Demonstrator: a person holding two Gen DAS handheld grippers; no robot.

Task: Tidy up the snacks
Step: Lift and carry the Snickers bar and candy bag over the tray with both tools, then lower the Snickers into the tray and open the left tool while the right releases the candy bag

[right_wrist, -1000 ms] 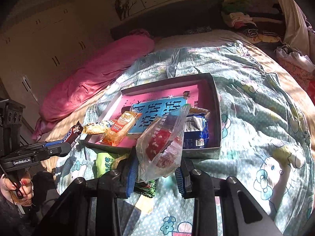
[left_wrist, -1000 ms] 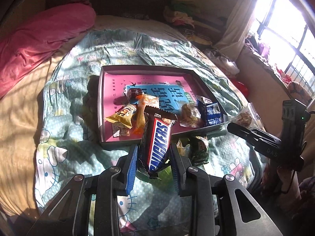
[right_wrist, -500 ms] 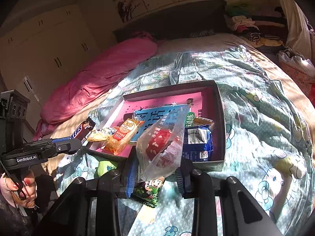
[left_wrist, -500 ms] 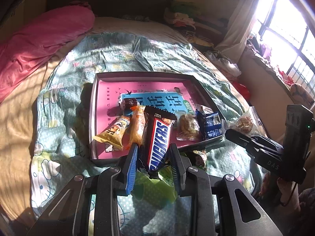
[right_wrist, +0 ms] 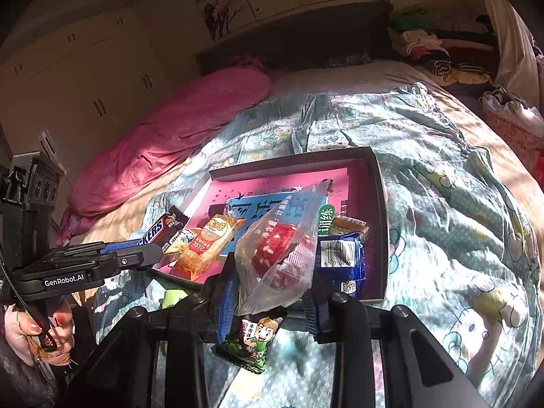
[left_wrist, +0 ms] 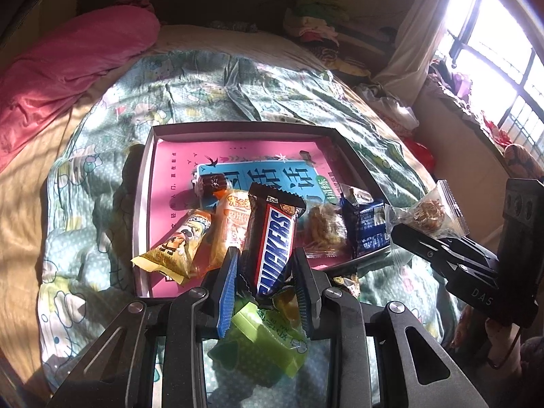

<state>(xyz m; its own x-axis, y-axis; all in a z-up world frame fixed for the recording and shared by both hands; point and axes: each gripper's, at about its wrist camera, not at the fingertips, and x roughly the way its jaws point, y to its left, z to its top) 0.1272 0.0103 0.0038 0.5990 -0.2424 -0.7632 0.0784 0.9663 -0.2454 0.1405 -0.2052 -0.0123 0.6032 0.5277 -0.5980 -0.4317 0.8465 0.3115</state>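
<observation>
Closer now than a second ago: the left gripper (left_wrist: 265, 268) has carried its Snickers bar (left_wrist: 272, 241) in over the near rim of the box (left_wrist: 141, 224), which fills more of the left wrist view than before. Grip unchanged, jaws clenched on the bar's lower end. Bar's long axis runs up and away from the jaws, tilted a bit right, its top end over the orange pack (left_wrist: 231, 227) already inside. On the bed directly under the jaws lies a green packet (left_wrist: 261, 340), outside the box.

Key relation: box floor lies ahead of and below the bar's free end, near wall just in front of the fingertips, so the left hand looks nearer to a drop than the right.

Further right inside the box: a yellow pack (left_wrist: 176, 251), a clear noodle-like pack (left_wrist: 323, 234), and a blue pack (left_wrist: 365, 224) against the right wall.

Right gripper (right_wrist: 272, 289) barely shifted from the earlier frame. Jaws grasping a clear bag with a red ball snack (right_wrist: 282, 255), bag standing up from the jaws, leaning toward the box's near-right corner. It sits just outside the near wall. A cartoon-print packet (right_wrist: 253, 340) lies on the quilt (right_wrist: 459, 221) under it.
</observation>
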